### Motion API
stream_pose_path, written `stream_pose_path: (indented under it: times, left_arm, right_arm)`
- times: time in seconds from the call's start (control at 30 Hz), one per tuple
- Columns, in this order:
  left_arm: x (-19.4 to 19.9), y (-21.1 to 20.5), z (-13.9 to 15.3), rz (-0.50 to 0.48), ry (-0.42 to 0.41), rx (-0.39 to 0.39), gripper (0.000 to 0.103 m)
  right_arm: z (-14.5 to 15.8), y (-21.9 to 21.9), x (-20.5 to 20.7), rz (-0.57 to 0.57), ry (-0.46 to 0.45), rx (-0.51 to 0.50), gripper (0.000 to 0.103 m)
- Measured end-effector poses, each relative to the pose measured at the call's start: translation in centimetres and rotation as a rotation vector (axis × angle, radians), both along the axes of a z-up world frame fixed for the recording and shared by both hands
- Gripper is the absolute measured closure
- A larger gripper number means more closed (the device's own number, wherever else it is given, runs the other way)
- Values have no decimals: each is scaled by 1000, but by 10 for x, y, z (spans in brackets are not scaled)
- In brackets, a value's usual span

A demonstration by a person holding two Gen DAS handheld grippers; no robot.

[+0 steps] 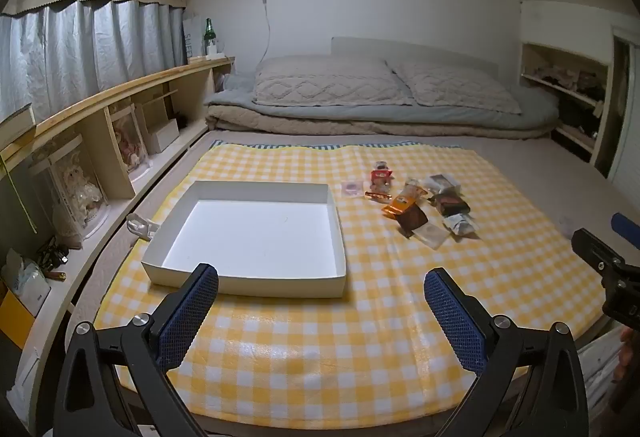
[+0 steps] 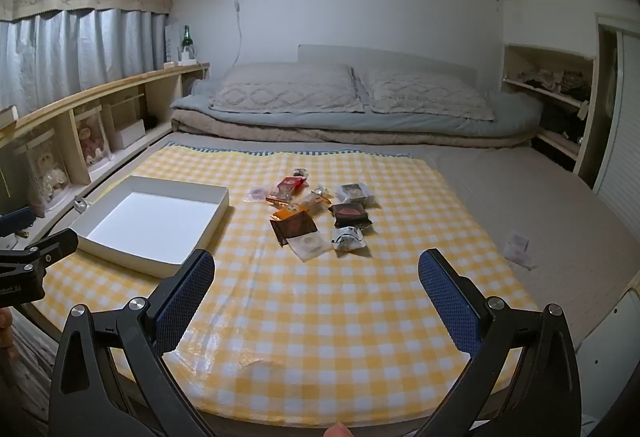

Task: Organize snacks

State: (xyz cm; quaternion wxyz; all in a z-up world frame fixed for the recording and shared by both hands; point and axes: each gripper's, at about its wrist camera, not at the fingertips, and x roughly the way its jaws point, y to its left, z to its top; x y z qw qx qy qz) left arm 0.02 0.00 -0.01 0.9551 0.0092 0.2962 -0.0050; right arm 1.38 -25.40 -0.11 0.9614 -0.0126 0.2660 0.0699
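Small wrapped snacks (image 2: 316, 215), brown, red, orange and clear, lie clustered on the yellow checked cloth (image 2: 340, 317), right of a white box (image 2: 156, 221). Both the left gripper (image 1: 320, 317) and right gripper (image 2: 316, 301) gape wide, holding nothing.

Shallow white cardboard box (image 1: 256, 233), open and empty, ahead of left hand-held gripper (image 1: 320, 317); small wrapped snacks (image 2: 316, 213) clustered ahead of right hand-held gripper (image 2: 316, 301).

Yellow-white checked cloth (image 1: 304, 353) spread over bed. Two quilted beige pillows (image 1: 328, 81) on folded blue-grey and tan bedding at headboard. Wooden shelf unit (image 1: 120, 105) along left wall, green bottle (image 1: 208, 31) on top, grey curtains (image 1: 80, 49) behind.
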Motion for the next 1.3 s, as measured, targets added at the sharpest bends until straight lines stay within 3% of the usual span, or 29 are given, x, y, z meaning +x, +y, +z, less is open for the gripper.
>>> stream_pose_path:
  times: [1.3]
  left_arm:
    - [0, -3, 6, -11, -8, 18, 0]
  right_arm:
    - [-2, 2, 0, 0, 5, 1, 0]
